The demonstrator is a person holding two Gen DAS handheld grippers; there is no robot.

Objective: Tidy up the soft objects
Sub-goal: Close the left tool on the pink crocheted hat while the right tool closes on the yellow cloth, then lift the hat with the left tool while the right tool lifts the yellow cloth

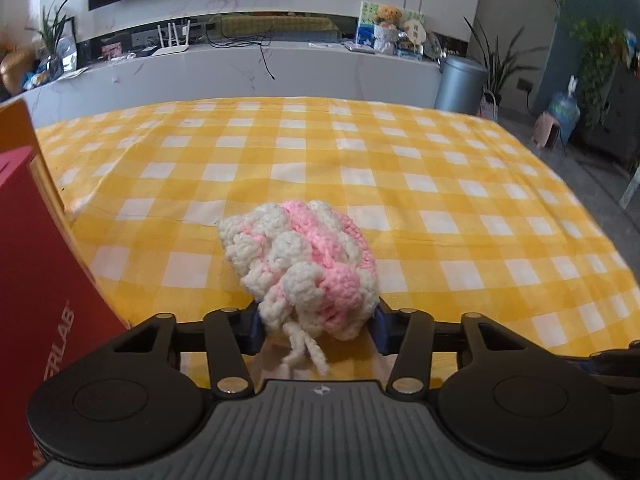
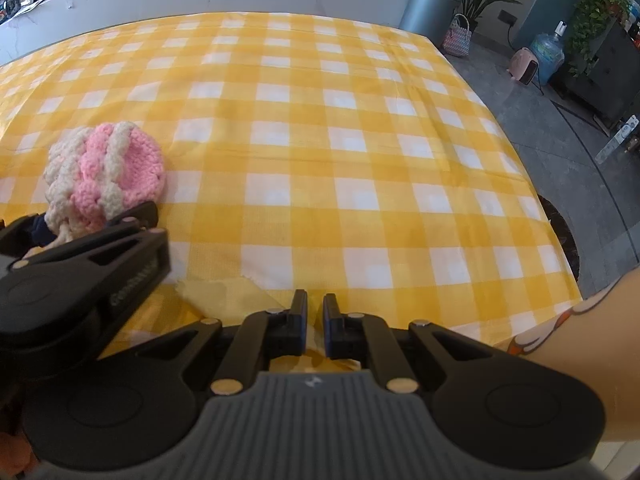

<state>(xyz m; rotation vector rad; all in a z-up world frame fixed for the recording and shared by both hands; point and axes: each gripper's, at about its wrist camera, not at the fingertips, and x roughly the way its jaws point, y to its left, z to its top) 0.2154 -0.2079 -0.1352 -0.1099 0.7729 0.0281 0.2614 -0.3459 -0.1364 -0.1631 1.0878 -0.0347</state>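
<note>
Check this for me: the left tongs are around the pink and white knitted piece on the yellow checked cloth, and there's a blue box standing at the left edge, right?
One thing is off: the box at the left edge is red, not blue, as the left wrist view shows. The rest holds: the left tongs are around the pink and white knitted piece on the yellow checked cloth.

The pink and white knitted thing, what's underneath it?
The knitted thing lies on the yellow checked cloth, with the left claw at its near end. The cloth directly beneath it is covered, so anything tucked there can't be seen.
</note>
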